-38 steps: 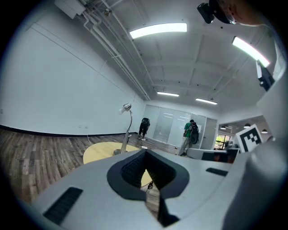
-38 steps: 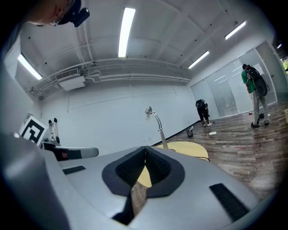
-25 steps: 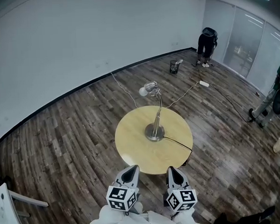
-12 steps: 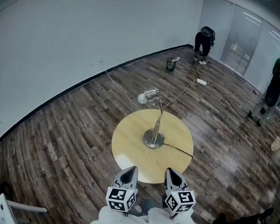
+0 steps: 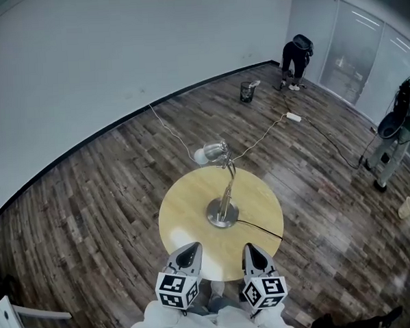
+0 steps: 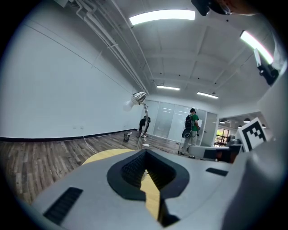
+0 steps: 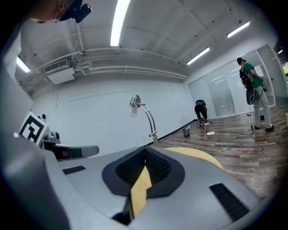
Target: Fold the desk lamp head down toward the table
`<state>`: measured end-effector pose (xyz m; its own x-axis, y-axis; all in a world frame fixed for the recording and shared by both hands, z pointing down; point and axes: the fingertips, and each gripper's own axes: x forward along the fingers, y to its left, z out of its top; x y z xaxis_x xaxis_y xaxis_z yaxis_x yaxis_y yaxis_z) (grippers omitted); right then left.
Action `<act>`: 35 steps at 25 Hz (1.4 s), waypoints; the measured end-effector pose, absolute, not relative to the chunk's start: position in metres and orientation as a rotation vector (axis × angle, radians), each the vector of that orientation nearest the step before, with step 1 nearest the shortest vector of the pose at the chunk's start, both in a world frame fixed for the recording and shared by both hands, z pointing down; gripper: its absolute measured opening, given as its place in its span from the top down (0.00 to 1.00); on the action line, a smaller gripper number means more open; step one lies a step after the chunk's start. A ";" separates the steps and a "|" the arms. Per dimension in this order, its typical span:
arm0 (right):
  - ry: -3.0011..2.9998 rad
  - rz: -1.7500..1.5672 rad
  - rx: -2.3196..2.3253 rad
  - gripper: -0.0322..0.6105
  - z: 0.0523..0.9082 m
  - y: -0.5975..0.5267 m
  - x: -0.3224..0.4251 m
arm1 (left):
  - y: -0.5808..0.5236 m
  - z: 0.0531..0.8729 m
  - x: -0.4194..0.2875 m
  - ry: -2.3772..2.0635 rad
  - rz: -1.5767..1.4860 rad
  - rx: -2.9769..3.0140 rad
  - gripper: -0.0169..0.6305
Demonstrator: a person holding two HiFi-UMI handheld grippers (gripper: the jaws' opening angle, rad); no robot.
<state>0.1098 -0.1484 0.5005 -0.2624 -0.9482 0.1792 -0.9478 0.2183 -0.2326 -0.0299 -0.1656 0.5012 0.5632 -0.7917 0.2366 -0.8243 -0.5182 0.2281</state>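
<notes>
While both grippers hang at the near rim of the round tabletop (image 5: 177, 219), the fold itself looks wholly undone. The desk lamp (image 5: 223, 210) stands at the middle of the tabletop with its metal base flat on the wood. Its curved neck (image 5: 229, 179) rises upright, and the lamp head (image 5: 210, 153) sits high at the top, nowhere near the surface. The left gripper (image 5: 190, 252) and the right gripper (image 5: 255, 252) sit side by side, well apart from the lamp and touching nothing. Each gripper view shows its jaws pressed together with nothing pinched between them, and the lamp stands beyond them. By my reading every step is left: closing in on the lamp, spreading the jaws, taking the head or neck, probably steadying the base, and bending the head down toward the tabletop.
</notes>
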 end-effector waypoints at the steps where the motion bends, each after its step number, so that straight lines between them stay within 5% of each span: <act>1: 2.452 -0.465 -1.906 0.93 0.501 -0.157 0.112 | -0.172 0.501 -0.028 -1.330 0.151 2.490 0.98; 20: 2.603 -0.455 -1.819 0.93 0.515 -0.290 0.154 | -0.284 0.505 0.008 -1.449 0.172 2.425 0.98; 35: 2.987 -0.611 -1.721 0.93 0.696 -0.349 0.120 | -0.317 0.509 0.018 -1.365 0.263 2.524 0.98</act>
